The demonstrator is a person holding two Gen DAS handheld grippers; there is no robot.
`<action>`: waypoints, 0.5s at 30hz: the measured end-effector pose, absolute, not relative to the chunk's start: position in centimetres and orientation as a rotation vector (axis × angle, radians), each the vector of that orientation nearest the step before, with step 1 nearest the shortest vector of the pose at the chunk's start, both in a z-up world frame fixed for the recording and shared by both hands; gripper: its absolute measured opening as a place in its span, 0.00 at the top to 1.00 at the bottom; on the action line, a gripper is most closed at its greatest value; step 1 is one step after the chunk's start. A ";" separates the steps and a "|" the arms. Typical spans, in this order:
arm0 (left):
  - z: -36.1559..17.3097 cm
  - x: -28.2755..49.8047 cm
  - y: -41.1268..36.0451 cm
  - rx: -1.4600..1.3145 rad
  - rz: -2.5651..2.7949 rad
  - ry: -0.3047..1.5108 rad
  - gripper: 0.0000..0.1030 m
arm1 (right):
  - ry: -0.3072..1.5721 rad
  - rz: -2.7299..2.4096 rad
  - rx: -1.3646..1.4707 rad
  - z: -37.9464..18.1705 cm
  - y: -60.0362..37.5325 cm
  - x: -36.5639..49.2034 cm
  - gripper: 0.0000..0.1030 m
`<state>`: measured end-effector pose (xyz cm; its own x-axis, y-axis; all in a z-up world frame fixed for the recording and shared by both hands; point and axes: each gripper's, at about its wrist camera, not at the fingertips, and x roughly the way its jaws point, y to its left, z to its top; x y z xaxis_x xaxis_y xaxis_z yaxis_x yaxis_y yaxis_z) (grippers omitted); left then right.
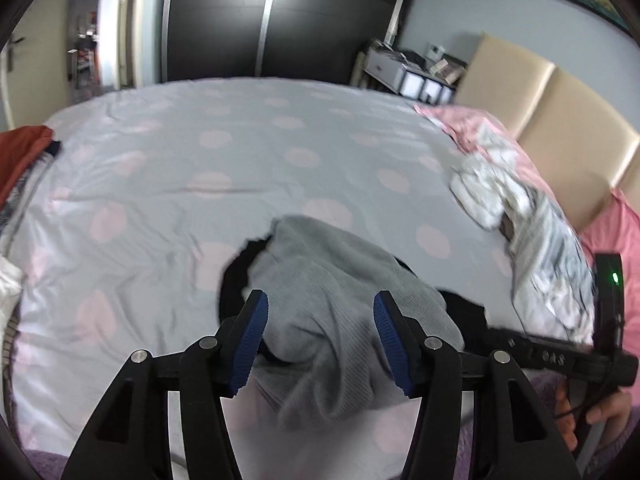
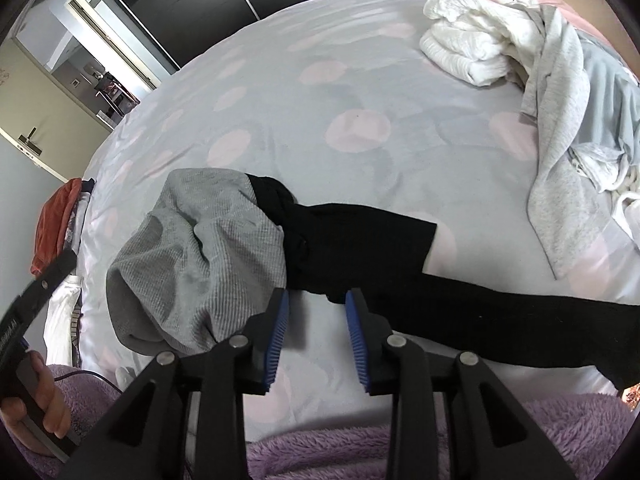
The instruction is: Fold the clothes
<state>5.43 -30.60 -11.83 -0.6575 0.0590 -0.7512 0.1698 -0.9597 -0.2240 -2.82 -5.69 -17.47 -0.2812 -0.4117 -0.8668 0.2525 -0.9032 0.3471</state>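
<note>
A crumpled grey ribbed garment [image 1: 320, 312] [image 2: 192, 256] lies on the bed, partly over a black garment [image 2: 360, 240] [image 1: 232, 280] that stretches out to the right. My left gripper [image 1: 320, 312] is open, its blue pads on either side of the grey cloth's bunched edge, not closed on it. My right gripper [image 2: 316, 312] is open just above the sheet, near the black garment's lower edge, with only bedsheet between its fingers. In the left wrist view the right gripper's body [image 1: 560, 356] shows at the right, held by a hand [image 1: 592, 412].
The bed [image 1: 240, 152] has a grey sheet with pink dots. A heap of white and grey clothes [image 2: 520, 60] [image 1: 520, 216] lies by the pink pillows [image 1: 472, 120]. Folded red and white items [image 1: 24, 152] [image 2: 56, 216] sit at the left edge. A purple fleece [image 2: 360, 452] is nearest.
</note>
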 end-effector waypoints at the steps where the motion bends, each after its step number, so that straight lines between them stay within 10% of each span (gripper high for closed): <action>1: -12.1 5.3 -30.1 1.302 -2.787 0.423 0.45 | -0.201 -2.215 1.563 -17.6 -5.7 -2.9 0.67; 15: -16.5 3.2 -28.3 1.568 -2.631 0.406 0.43 | -0.223 -2.159 1.508 -18.1 -7.1 -2.8 0.64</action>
